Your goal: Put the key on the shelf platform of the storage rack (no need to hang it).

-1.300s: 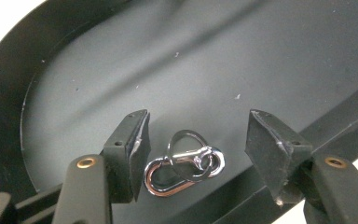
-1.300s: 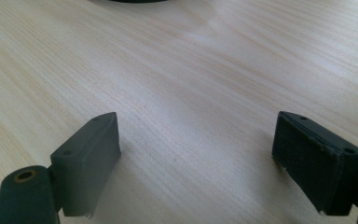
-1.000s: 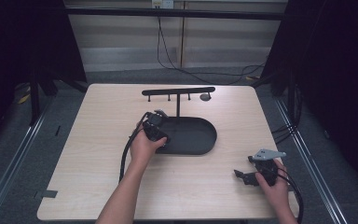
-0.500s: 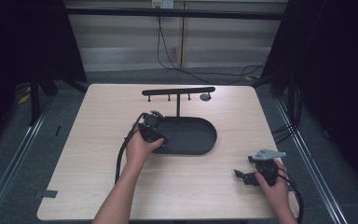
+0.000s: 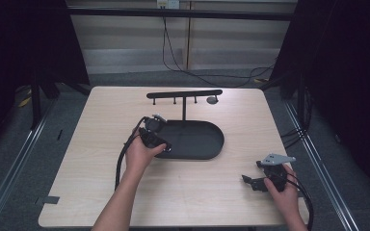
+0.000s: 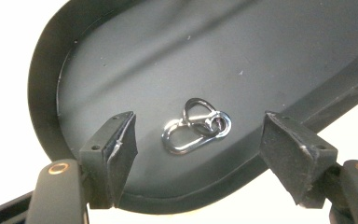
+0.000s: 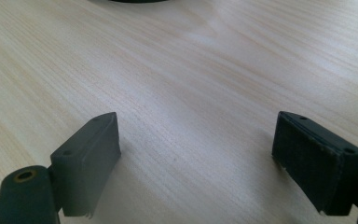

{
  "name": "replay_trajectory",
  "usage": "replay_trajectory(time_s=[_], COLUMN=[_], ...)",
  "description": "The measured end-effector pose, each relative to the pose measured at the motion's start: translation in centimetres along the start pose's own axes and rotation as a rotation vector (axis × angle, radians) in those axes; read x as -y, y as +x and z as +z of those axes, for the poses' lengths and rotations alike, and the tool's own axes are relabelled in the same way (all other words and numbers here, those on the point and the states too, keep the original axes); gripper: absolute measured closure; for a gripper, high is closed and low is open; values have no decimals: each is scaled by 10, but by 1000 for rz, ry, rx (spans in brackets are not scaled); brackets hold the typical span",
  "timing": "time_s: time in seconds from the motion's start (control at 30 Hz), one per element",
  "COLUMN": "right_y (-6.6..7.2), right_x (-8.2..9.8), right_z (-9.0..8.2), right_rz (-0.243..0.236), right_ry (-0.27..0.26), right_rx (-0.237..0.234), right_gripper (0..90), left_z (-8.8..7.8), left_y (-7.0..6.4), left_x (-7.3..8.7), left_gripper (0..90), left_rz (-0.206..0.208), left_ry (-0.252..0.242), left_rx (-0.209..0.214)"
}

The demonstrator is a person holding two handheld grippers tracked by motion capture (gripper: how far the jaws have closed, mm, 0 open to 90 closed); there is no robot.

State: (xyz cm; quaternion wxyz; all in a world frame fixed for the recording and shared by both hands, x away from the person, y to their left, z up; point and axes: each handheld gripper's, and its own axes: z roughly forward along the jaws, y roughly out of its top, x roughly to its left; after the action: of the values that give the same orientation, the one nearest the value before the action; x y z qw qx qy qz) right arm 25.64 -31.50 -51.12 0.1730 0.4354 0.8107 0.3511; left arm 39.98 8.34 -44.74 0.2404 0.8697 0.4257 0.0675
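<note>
A black oval tray (image 5: 197, 142) lies in the middle of the table. In the left gripper view, a small silver carabiner clip (image 6: 196, 125) rests flat on the tray floor (image 6: 168, 60) near its rim. My left gripper (image 6: 198, 144) hovers over the tray's left end (image 5: 166, 144), open, with its jaws on either side of the clip and apart from it. My right gripper (image 5: 251, 182) rests low near the table's front right, open over bare wood (image 7: 196, 140) with nothing between its jaws.
A black hanger rack (image 5: 184, 95) with several short pegs stands upright behind the tray on a thin post. The pale wooden table (image 5: 101, 110) has dark floor beyond its edges. A cable (image 5: 121, 161) trails from the left gripper.
My left gripper has shifted slightly left and toward the tray's near-left end. The right gripper has stayed put.
</note>
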Motion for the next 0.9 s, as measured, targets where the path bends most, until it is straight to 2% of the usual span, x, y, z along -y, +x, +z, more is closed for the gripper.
replay_trajectory(time_s=[0.47, 0.53, 0.7, 0.9], right_y=[0, 0, 0, 0], right_x=[0, 0, 0, 0], right_z=[0, 0, 0, 0], right_rz=[0, 0, -1, 0], right_ry=[0, 0, 0, 0], right_rx=[0, 0, 0, 0], right_gripper=[145, 145, 145, 145], left_z=[-11, -12, -15, -21], left_y=[4, 5, 8, 12], left_x=[5, 7, 13, 19], left_gripper=[259, 257, 252, 249], left_rz=[11, -1, 5, 8], left_ry=[-5, -5, 14, 11], left_rx=[9, 14, 15, 12])
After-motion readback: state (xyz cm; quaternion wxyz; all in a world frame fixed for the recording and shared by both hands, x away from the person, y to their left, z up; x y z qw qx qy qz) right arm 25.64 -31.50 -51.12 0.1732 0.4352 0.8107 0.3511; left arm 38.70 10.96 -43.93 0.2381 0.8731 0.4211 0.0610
